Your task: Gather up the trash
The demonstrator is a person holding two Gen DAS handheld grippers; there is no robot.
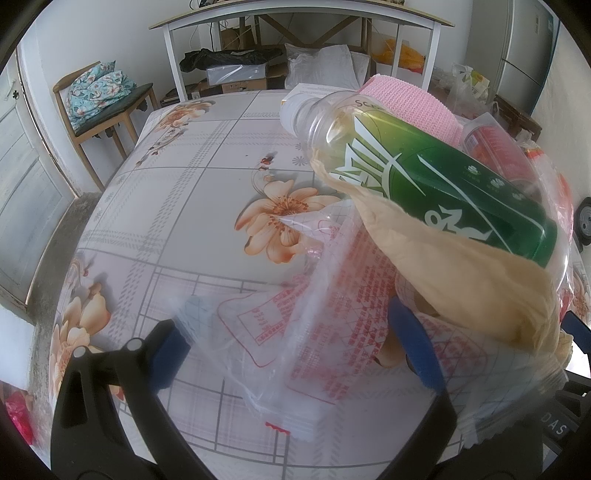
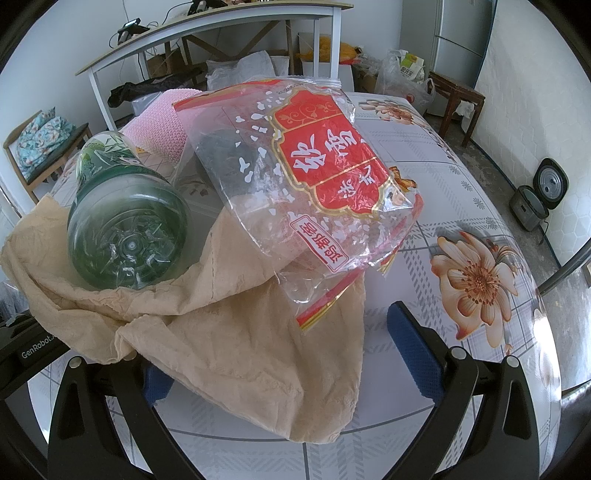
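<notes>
A clear plastic bottle with a green label (image 1: 424, 173) lies on its side on a crumpled beige paper tissue (image 1: 461, 269), its base towards the right wrist view (image 2: 125, 229). A clear food bag with red print (image 1: 332, 314) lies flat on the floral tablecloth (image 1: 177, 192). My left gripper (image 1: 291, 350) is open, with that bag between its fingers. In the right wrist view the same kind of bag (image 2: 314, 166) rests on the tissue (image 2: 258, 350). My right gripper (image 2: 284, 369) is open astride the tissue, which covers part of its left finger.
A pink knitted cloth (image 2: 162, 125) lies behind the bottle. Beyond the table stand a wooden chair with a floral cushion (image 1: 99, 92), a white desk (image 1: 295, 18) over boxes, a wooden stool (image 2: 458, 92) and a rice cooker (image 2: 543, 192) on the floor.
</notes>
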